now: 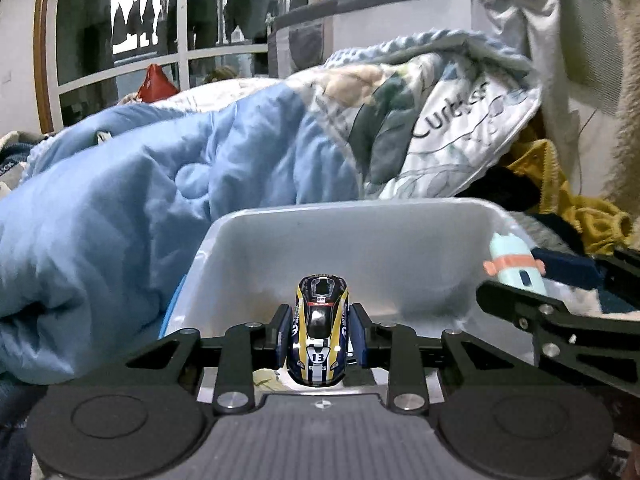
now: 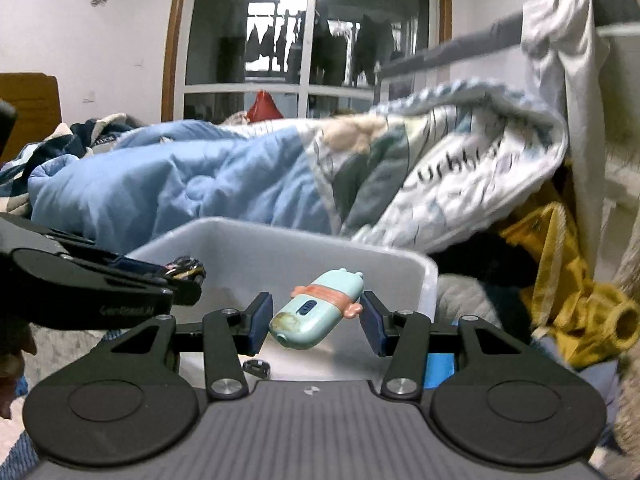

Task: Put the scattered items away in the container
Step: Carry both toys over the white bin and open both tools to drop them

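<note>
Navy-and-yellow striped toy car (image 1: 319,336), mint-and-coral gadget (image 2: 316,309), pale grey bin (image 1: 360,248).

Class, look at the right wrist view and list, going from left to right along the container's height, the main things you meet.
Left hand-held gripper holding a toy car → mint-green pill-shaped toy in the right hand-held gripper → grey container's right rim → mustard-yellow garment.

The grey bin (image 1: 360,248) hides its floor behind the toy car (image 1: 319,332). At nine o'clock in the right wrist view, the left gripper (image 2: 188,276) covers most of that car, and the quilt lettering (image 2: 460,168) blurs unreadably.
</note>
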Demonstrator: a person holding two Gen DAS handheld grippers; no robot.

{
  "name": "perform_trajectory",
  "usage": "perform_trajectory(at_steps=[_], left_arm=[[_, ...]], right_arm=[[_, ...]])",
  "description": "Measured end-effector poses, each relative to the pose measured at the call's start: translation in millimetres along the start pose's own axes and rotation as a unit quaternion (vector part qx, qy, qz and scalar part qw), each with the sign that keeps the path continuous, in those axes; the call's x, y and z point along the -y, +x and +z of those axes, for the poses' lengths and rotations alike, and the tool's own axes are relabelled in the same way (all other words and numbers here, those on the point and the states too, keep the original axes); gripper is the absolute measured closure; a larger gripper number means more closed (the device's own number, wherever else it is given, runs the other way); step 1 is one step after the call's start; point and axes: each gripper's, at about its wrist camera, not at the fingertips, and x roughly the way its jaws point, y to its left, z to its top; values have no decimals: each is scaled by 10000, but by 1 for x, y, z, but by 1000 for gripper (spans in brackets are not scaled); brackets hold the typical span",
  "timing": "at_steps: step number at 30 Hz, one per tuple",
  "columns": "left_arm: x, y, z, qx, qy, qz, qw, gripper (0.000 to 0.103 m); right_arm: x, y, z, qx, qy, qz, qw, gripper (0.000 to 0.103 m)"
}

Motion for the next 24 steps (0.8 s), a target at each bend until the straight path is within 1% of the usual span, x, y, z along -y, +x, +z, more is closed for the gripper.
perform_trajectory(at_steps=[2, 3, 4, 5, 6, 7, 12, 14, 16, 19, 22, 24], left_arm=[[1, 2, -1, -38, 19, -8, 10000, 67], [1, 2, -2, -15, 11, -34, 10000, 66], [1, 0, -3, 35, 6, -51, 10000, 58], [1, -3, -4, 85, 6, -45, 10000, 49], [1, -5, -4, 119, 7, -32, 9999, 45], [1, -7, -3, 143, 11, -23, 9999, 40], [-2, -33, -6, 300, 36, 2, 9995, 38], [-7, -49, -13, 359, 80, 4, 9993, 33], [-14, -64, -22, 342, 153, 37, 9993, 31], [-30, -83, -43, 260, 186, 160, 9994, 31], [-49, -100, -73, 189, -64, 268, 9994, 31], [-62, -110, -98, 60, -225, 292, 9993, 31]], right_arm=[[1, 4, -3, -82, 24, 9, 10000, 50], [2, 4, -4, -78, 21, -9, 10000, 47], [1, 4, -5, -67, -5, -26, 10000, 36], [1, 3, -5, -43, -35, -39, 10000, 29], [0, 2, -5, 5, -66, -68, 10000, 19], [-1, -1, -5, 62, -106, -120, 9999, 18], [-3, -13, -1, 178, -111, -92, 9997, 18], [-6, -24, -1, 279, -146, -23, 9995, 18], [-10, -37, -3, 401, -204, 144, 9989, 18], [-19, -54, -10, 506, -311, 270, 9979, 18], [-29, -63, -19, 427, -269, 483, 9976, 18], [-37, -64, -29, 318, -262, 592, 9974, 18]])
